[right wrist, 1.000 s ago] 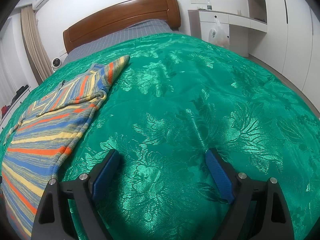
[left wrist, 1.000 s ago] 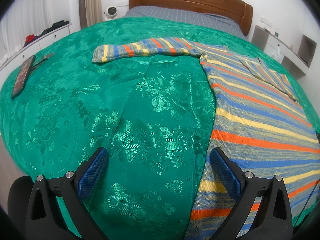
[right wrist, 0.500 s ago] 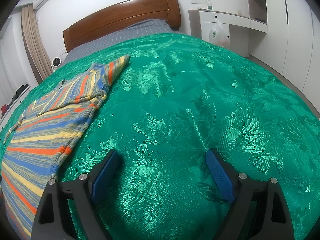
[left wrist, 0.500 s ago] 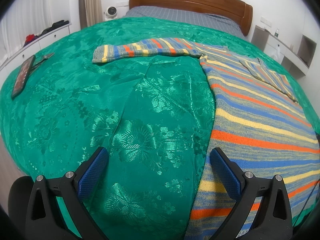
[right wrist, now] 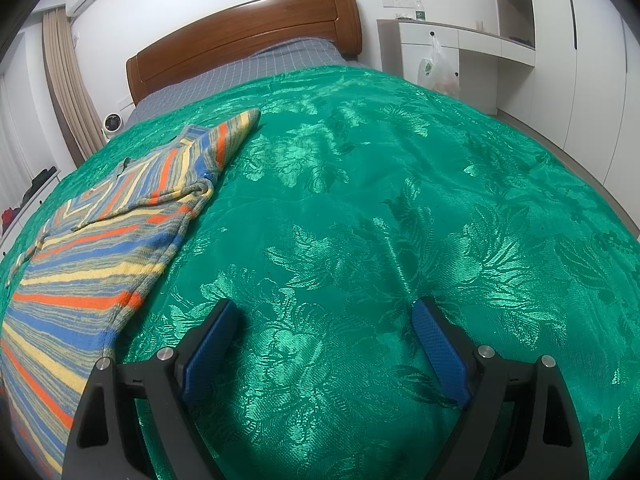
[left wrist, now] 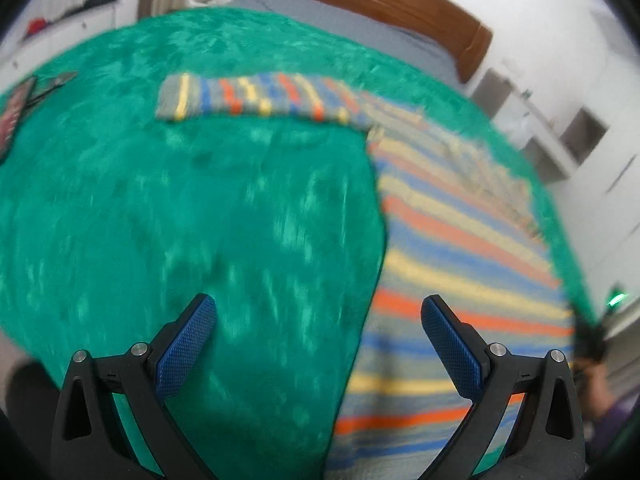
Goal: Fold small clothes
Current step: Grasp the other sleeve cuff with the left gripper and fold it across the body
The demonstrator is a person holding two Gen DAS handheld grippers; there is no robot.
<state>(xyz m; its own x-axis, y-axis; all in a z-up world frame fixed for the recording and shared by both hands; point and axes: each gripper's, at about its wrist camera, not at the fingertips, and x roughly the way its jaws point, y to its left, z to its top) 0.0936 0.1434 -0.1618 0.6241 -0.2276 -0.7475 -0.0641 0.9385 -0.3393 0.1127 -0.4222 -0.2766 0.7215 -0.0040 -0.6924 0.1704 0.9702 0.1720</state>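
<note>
A bedroom, with a shiny green floral bedspread [right wrist: 400, 208] over the bed. The striped orange, blue and yellow knitted sweater [left wrist: 460, 264] lies flat, body running toward the headboard, one sleeve [left wrist: 256, 98] stretched sideways. The left gripper [left wrist: 318, 344], jaws apart and empty, straddles its near edge, so it looks nearer; the right gripper [right wrist: 324, 344], also wide and empty, sits beside it over bare cover.

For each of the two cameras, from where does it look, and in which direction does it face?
Left wrist: rides the left tongs, facing down over the striped knitted sweater; open blue pads show, empty.
Right wrist: rides the right tongs, facing down over the green floral bedspread; open blue pads show, empty.
Shared: sweater, bedspread, brown wooden headboard.
</note>
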